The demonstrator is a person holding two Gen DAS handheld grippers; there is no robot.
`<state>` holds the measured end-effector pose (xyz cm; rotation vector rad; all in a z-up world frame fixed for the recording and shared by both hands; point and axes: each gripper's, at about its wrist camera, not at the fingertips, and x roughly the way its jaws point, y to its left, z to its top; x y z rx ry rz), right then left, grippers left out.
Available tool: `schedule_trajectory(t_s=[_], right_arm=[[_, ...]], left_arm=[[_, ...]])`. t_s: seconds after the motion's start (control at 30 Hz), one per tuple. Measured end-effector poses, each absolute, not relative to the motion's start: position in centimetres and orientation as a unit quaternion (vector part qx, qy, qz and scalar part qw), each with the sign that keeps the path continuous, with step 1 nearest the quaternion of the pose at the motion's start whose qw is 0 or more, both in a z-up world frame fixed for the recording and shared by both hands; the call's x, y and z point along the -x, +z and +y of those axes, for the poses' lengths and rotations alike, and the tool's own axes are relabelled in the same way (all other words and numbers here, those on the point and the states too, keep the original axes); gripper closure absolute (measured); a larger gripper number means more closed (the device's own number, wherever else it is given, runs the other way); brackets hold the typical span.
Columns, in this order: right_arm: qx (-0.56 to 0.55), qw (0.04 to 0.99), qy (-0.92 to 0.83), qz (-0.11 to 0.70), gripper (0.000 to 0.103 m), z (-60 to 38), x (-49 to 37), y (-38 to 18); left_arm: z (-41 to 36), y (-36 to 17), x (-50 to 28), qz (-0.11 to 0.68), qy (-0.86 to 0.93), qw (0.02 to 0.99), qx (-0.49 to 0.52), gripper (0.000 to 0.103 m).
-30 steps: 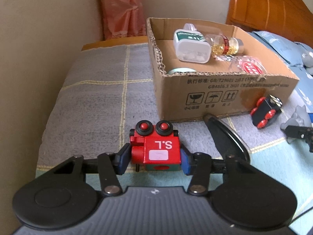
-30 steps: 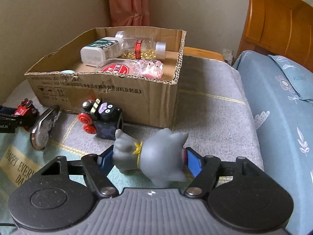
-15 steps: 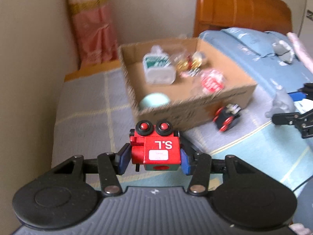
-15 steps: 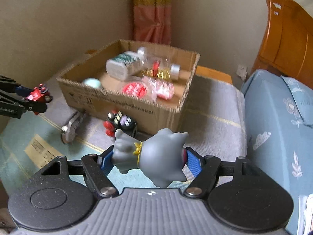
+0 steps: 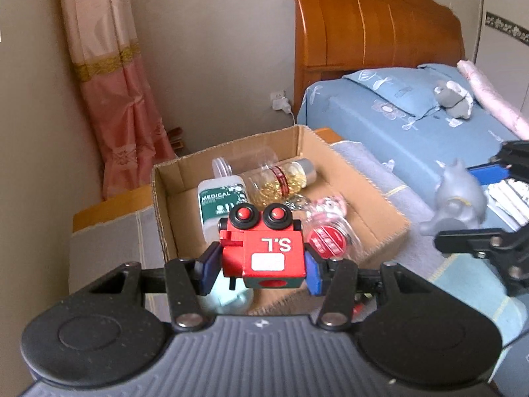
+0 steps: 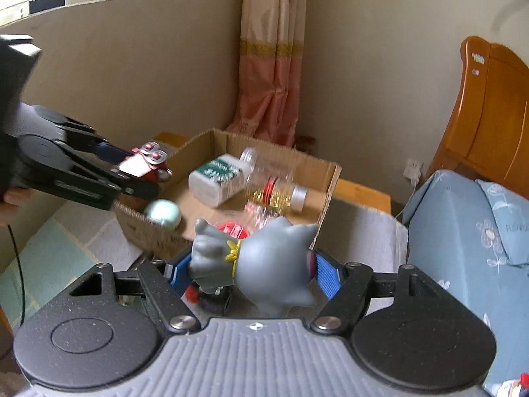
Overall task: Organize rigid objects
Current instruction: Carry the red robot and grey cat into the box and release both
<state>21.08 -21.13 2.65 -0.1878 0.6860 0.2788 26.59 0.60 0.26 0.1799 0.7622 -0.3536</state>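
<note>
Left wrist view: our left gripper [image 5: 261, 264] sits at lower centre, its blue pads [image 5: 207, 267] pressed against both sides of a red toy train [image 5: 263, 251]. The toy is upside down, the letters "S.L" inverted on its upward face, two black wheels with red hubs pointing away from us. It hangs in the air over the near edge of the cardboard box [image 5: 377, 198], which fills the middle of the frame.

Inside the box we see a white bottle marked "MEDICAL" [image 5: 220, 203] lying toward the back left, a clear bottle of yellow capsules [image 5: 281, 178] beside it toward the back, and a clear jar with a red lid [image 5: 325, 244] at the right, just beside the toy in the picture. A pale green ball [image 5: 228, 299] shows below the left pad.

At the right edge of this view our right gripper [image 5: 476, 205] holds a grey figurine [image 5: 459, 198], to the right of the box in the frame.

Right wrist view: the jaws are closed on the grey figurine [image 6: 258, 264], which lies sideways between the blue pads [image 6: 327, 274], a yellow collar around its neck. It appears in front of the box's near wall [image 6: 152, 235]; whether it is over the box opening we cannot tell. A black toy with red wheels [image 6: 208, 294] shows partly below the figurine. The left gripper [image 6: 145, 168] enters from the left edge with the red train over the box's left corner.

A blue bedspread [image 5: 396, 125] and a wooden headboard [image 5: 370, 29] fill the upper right; a pink curtain [image 5: 112, 99] hangs upper left.
</note>
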Motion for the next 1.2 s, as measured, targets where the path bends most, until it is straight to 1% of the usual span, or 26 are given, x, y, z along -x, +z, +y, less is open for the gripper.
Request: schedule_trajectory(t_s=[0.2,0.4,0.43,0.5,0.53,0.57,0.63,0.67,0.73,0.97,1.2], right_arm=[[0.080,0.928,0.141,0.335,0.025,-21.0,-22.5,2.8],[0.085,0.926,0.142,0.339,0.025,-20.4,-23.4,2.4],[0.085,0.926,0.142,0.339,0.025,-20.3,-23.5,2.4],[0.082,0.926,0.142,0.341,0.025,-20.2,-24.0,2.3],[0.080,0.925,0.143,0.342,0.025,-20.2,-24.1,2.4],[0.080,0.925,0.143,0.342,0.025,-20.2,-24.4,2.4],[0.080,0.925,0.142,0.342,0.025,-20.1,-24.7,2.5],[0.079,0.925,0.145,0.343,0.025,-20.0,-25.0,2.6],[0.077,0.924,0.148,0.344,0.025,-19.8,-25.6,2.7],[0.074,0.918,0.149,0.359,0.025,-18.4,-28.7,2.7],[0.069,0.906,0.137,0.395,0.025,-16.2,-33.0,1.5]], left_arm=[[-0.2,-1.9,-29.2,0.399,-0.170,0.898,-0.079,0.053],[-0.1,-3.7,-29.4,0.415,-0.164,0.892,-0.070,0.053],[0.0,-3.8,-29.4,0.417,-0.163,0.892,-0.068,0.052],[0.2,-3.7,-29.2,0.415,-0.157,0.894,-0.062,0.040],[0.4,-3.6,-29.0,0.411,-0.153,0.897,-0.061,0.029],[0.5,-3.4,-29.0,0.408,-0.150,0.898,-0.064,0.022],[0.7,-3.0,-28.5,0.405,-0.141,0.901,-0.069,0.018],[0.9,-2.6,-28.1,0.404,-0.142,0.901,-0.070,0.012],[1.3,-2.1,-27.4,0.398,-0.146,0.903,-0.066,0.005],[3.0,-0.9,-24.7,0.395,-0.122,0.908,-0.060,0.004],[5.2,0.1,-22.1,0.374,-0.088,0.922,-0.035,0.004]])
